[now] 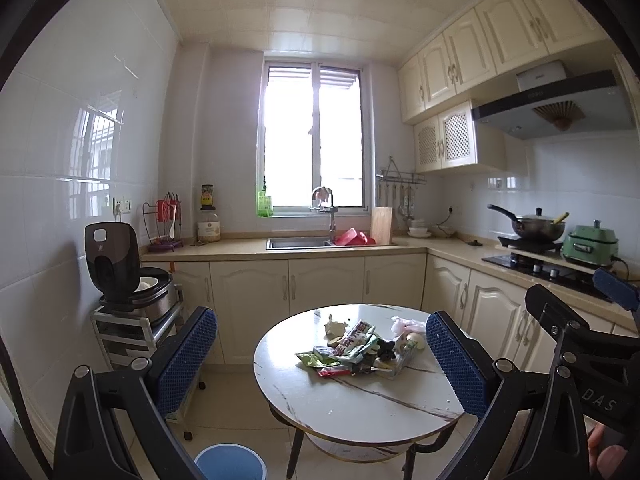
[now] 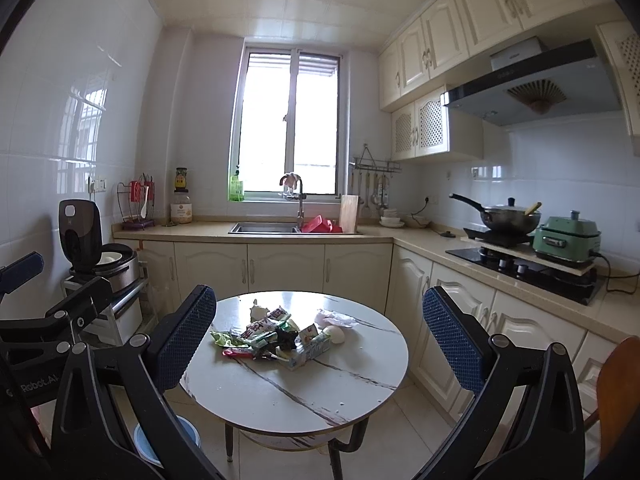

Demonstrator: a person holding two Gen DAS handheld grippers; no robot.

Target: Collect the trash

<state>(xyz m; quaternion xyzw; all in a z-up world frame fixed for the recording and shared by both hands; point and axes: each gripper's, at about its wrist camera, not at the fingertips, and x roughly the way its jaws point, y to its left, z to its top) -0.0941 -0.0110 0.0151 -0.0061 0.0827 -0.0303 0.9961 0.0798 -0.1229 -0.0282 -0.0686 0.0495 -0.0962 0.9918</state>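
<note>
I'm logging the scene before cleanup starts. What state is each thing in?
Left gripper: open, empty.
Right gripper: open, empty.
Pile of crumpled snack wrappers: heaped on round white marble-look table.
Black rice cooker: lid up.
Blue round bin: on floor, uncovered.
Steel wok: lidded, on stove.

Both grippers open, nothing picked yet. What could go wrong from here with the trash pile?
1. The heap of crumpled snack wrappers overlaps tightly; pinching one may drag others off the round white marble-pattern table.
2. The pale egg-shaped item beside the pile looks round, so it could roll toward the edge if nudged.
3. The blue round bin sits low beside the table, partly hidden behind the left gripper and its fingers, so a drop may miss.
</note>
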